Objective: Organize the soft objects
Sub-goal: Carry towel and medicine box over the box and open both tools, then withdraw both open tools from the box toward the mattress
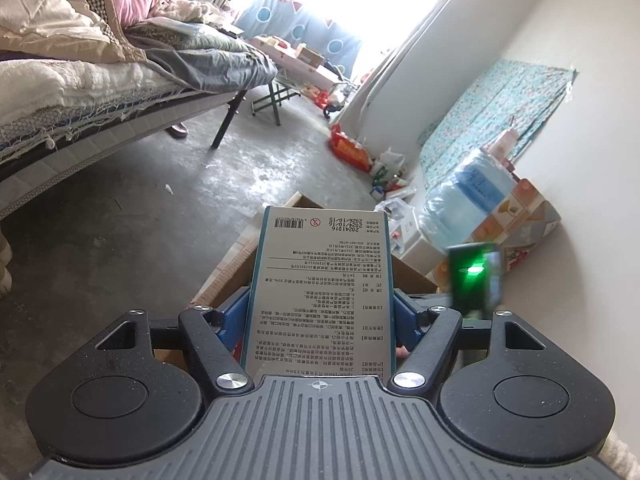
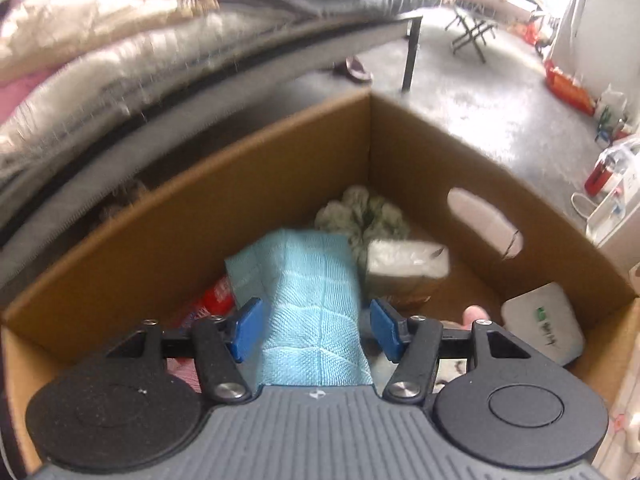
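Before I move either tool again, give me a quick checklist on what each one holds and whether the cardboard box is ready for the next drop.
1. Left tool grips the printed packet on both sides: ok.
2. Right tool grips the blue cloth: not ok, a gap shows beside each finger.
3. Blue cloth is inside the cardboard box: ok.
4. Free floor space in the box: ok, bare cardboard on the right.
5. Packet is above the box opening: cannot tell, only a box edge shows behind it.
6. White pouch is clear of the right tool: ok.
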The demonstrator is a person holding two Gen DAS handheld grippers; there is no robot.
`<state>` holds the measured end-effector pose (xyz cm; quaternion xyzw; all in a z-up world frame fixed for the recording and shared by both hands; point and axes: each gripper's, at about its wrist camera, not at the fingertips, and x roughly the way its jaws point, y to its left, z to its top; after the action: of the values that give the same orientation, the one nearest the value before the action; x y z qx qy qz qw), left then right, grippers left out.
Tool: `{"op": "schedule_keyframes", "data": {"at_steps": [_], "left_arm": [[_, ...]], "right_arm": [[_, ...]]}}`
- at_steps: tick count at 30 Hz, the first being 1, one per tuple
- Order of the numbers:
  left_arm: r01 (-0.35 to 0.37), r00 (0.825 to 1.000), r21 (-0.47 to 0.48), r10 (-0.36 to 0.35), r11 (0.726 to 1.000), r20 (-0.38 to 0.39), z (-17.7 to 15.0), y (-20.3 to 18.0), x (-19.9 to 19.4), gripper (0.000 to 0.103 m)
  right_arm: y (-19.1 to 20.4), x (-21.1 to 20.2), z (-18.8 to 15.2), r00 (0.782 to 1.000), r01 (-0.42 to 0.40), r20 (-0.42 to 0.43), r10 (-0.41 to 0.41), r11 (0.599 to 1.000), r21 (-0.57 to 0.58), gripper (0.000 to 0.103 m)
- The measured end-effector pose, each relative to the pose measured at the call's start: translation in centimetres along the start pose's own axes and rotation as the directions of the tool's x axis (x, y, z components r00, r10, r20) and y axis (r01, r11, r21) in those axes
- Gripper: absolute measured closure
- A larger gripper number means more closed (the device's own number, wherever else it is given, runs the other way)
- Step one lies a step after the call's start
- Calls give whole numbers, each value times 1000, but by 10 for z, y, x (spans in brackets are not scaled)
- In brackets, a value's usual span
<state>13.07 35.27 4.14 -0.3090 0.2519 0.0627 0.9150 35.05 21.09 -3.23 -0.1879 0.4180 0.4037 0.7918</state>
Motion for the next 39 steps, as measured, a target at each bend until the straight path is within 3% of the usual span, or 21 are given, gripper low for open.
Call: {"op": "schedule_keyframes", "data": {"at_steps": [5,8,15,18,21,24,28,31,33,39], "left_arm": [[3,1000,-4,-3,1000,2,-1,2,-4,31],[12,1000,8,-12,1000,-21,-2,-3,-3,31],[42,980,72,-27,997,-198,-16,-38,37,31],[30,947,79,-3,996,-321,-28,-54,74,31],[-24,898,72,53,997,-438,-50,-60,113,31],[-73,853,84,106,994,-512,-68,-67,146,31],[-127,821,82,152,988,-550,-85,-75,177,30],[-123,793,73,142,990,-593,-94,-79,192,20],[-148,802,59,155,987,-577,-94,-77,192,19],[-130,825,27,123,991,-552,-91,-71,180,17]], "right_arm": [[-7,-57,-12,988,-119,105,113,992,52,41],[-4,-101,-34,972,-171,174,156,983,73,32],[1,-196,-119,923,-227,356,147,955,193,24],[-6,-219,-166,900,-269,411,144,926,264,23],[-19,-224,-205,875,-371,440,202,864,341,23],[-26,-224,-230,879,-364,442,177,848,385,23],[-34,-226,-251,884,-350,445,145,837,420,23],[-38,-227,-260,886,-338,446,127,835,435,23],[-40,-228,-265,888,-328,446,113,836,440,23],[-43,-230,-279,891,-305,446,81,836,457,23]]}}
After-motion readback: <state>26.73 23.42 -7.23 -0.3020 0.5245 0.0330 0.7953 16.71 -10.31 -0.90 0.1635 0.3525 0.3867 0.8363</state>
